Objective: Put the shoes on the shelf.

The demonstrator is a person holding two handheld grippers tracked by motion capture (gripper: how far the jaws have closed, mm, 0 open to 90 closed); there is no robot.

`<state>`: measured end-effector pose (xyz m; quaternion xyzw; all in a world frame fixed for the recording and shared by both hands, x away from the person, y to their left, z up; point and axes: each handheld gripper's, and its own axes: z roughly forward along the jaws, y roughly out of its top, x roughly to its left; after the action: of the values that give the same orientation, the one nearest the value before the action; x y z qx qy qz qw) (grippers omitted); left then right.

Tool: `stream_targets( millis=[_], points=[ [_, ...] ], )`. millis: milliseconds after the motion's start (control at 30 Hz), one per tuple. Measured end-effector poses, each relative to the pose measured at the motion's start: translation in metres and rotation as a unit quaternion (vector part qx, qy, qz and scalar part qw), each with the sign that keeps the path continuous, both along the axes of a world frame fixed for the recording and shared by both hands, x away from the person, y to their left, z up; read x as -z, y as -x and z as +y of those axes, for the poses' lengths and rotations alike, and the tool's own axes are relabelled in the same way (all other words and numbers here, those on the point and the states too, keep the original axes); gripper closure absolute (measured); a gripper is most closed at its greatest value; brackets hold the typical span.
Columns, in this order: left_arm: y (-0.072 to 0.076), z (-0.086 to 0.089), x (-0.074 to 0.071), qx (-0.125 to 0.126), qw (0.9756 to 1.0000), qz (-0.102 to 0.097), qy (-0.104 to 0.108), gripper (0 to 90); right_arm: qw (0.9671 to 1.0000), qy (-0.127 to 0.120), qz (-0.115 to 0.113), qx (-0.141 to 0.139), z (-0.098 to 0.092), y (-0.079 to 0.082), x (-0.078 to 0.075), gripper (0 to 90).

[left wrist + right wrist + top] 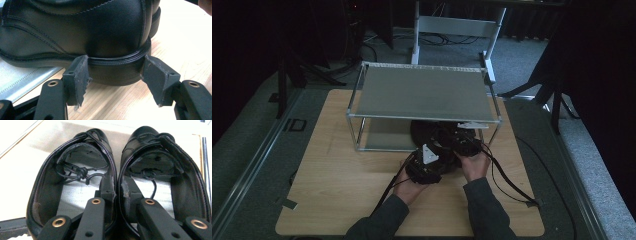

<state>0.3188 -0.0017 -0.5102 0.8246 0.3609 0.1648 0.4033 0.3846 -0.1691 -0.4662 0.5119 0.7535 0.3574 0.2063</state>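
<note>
A pair of black leather lace-up shoes (pixel 439 136) stands side by side at the front of the rack's lower shelf (pixel 384 135), heels toward me. In the right gripper view, my right gripper (pixel 117 187) has one jaw inside the left-hand shoe (pixel 45 195) and the other inside the right-hand shoe (pixel 190 177). It is shut on their two inner walls and pinches them together. In the left gripper view, my left gripper (pixel 115 72) straddles the heel of the near shoe (pixel 75 32), and both pads (pixel 78 75) press on the sides of the heel sole.
The metal rack (pixel 422 92) stands on the wooden table (pixel 337 180); its top shelf overhangs the shoes. Its thin posts (pixel 360 135) flank the lower shelf. A white chair frame (pixel 457 25) stands behind the table. Cables (pixel 507 180) trail from the grippers across the table's right side.
</note>
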Motion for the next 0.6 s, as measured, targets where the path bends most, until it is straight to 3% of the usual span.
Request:
stream_targets(
  millis=[100, 333, 500, 600],
  points=[
    [0.0, 0.0, 0.001, 0.0, 1.0, 0.0, -0.001, 37.9, 1.0, 0.003, -0.004, 0.0, 0.001, 0.001, 0.001, 81.1],
    [-0.005, 0.002, 0.002, -0.007, 1.0, 0.001, -0.002, 38.3, 0.9991, 0.007, -0.041, 0.004, 0.006, 0.006, 0.005, 81.8],
    [-0.013, 0.001, 0.003, -0.011, 0.9999, 0.002, -0.005, 38.4, 0.9991, 0.003, -0.041, 0.005, 0.006, -0.001, 0.008, 81.9],
    [-0.017, 0.001, 0.003, -0.012, 0.9999, 0.0, -0.005, 38.2, 0.9985, 0.005, -0.054, 0.007, 0.007, -0.002, 0.009, 82.0]
  ],
)
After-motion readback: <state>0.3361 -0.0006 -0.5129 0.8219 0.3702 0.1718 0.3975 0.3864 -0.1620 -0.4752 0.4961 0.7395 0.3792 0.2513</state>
